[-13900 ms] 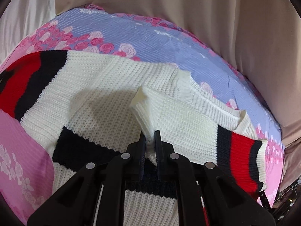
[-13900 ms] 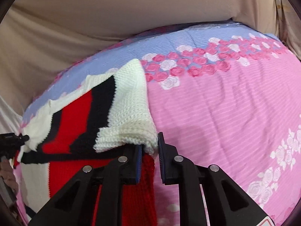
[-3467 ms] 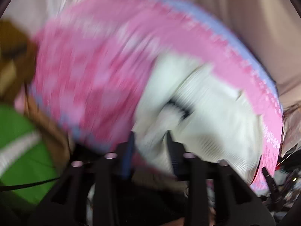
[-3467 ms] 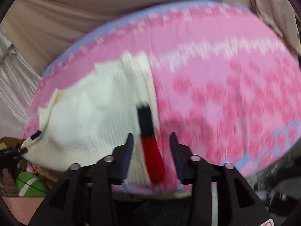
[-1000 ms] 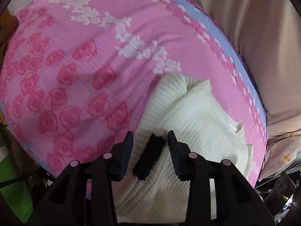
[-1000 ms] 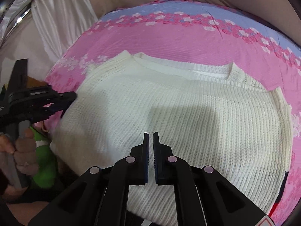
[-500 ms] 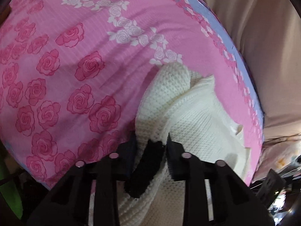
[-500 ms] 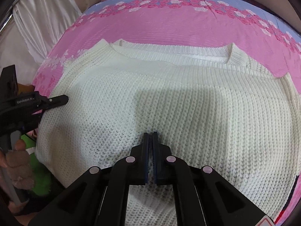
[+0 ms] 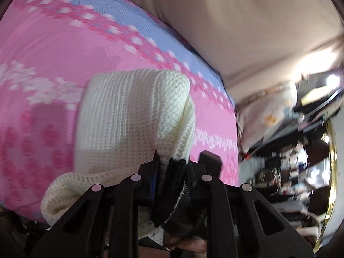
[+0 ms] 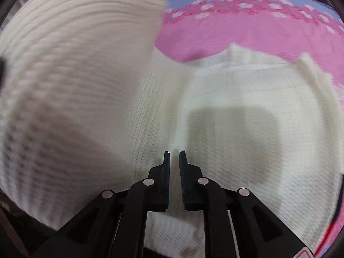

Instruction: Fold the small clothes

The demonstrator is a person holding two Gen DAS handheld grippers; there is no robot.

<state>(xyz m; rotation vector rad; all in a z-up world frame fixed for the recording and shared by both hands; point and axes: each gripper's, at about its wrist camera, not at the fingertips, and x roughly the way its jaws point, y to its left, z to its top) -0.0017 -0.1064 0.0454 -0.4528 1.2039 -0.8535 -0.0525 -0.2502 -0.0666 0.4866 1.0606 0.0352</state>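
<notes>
1. Your left gripper (image 9: 172, 165) pinches the sweater (image 9: 133, 116) at its black-banded edge and holds that flap raised in mid-frame, probably so it can carry over as a fold.
2. Your right gripper (image 10: 174, 157), jaws slightly apart and gripping nothing, sits low over the sweater's body at lower centre, likely to pin the fold line.
3. The rest lies on the pink bedspread (image 10: 215, 34).

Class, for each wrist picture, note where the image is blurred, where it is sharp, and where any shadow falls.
Left wrist view: the pink bedspread and the clutter at right are smeared, while the cream sweater clamped in the left gripper is sharp. Right wrist view: the raised sweater half at left is streaked; a blocky shadow lies on the flat knit ahead of the right gripper.
</notes>
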